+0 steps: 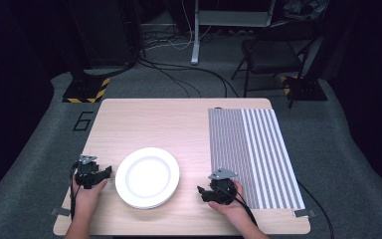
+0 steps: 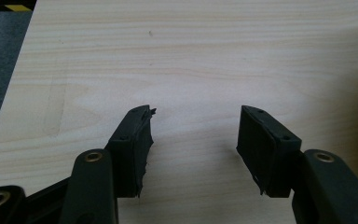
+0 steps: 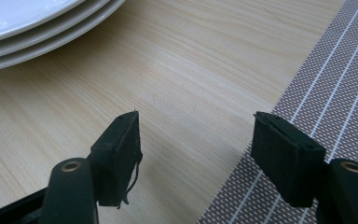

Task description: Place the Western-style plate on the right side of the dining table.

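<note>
Dark room, cables on grey floor, folding chair at upper right of the high view. Light wood table fills the middle of the frame. Striped placemat covers the table's right portion, long axis running from lower to upper frame.

Stack of white plates sits lower centre, on bare wood, apart from the placemat. Right gripper view shows three rims stacked at upper left.

Left hand-held gripper rests just left of the stack, jaws released, nothing between them, only bare wood ahead; a sliver of plate rim shows at the right edge of that view.

Right hand-held gripper sits lower right of the stack, at the placemat's left edge, jaws also spread and empty; its right jaw sits over the mat.

Key relation: plates lie between the two, to the right of the left one, up-left of the right one. Left looks nearer the rim. Round stack, no long axis; the likely target mat lies right.
</note>
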### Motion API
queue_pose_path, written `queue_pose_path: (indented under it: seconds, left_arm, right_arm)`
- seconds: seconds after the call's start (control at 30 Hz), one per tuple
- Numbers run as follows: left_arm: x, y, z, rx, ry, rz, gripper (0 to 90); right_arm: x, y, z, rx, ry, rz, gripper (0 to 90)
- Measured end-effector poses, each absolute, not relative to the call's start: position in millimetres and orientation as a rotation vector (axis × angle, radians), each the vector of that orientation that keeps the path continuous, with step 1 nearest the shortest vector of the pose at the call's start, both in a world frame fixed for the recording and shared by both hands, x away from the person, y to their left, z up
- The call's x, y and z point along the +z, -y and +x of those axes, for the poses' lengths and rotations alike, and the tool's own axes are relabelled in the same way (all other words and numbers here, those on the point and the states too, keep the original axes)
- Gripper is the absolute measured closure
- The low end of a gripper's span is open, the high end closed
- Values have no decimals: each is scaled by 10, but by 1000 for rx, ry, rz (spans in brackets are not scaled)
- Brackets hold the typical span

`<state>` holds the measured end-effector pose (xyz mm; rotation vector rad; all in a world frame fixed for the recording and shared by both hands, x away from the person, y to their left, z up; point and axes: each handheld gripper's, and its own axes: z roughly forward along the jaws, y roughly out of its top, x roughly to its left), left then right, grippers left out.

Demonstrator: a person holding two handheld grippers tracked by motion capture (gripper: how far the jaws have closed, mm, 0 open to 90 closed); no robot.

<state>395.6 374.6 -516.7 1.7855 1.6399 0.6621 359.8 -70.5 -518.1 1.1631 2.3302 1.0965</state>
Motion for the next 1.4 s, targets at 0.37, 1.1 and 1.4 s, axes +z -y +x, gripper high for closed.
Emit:
queue_pose_path:
  seconds: [0.37, 1.1, 1.4]
  left_arm:
    - [-5046, -3724, 3883, 624, -1631, 1740, 466]
    - [-4835, -3603, 3771, 566, -1591, 1723, 590]
    - [-4761, -3556, 3740, 513, -1553, 1725, 643]
  right_arm:
    - [-5135, 694, 3555, 1103, -2297, 1147, 377]
    - [-4773, 564, 3533, 1140, -2301, 1078, 538]
    - [-4743, 370, 3659, 1177, -2316, 1088, 584]
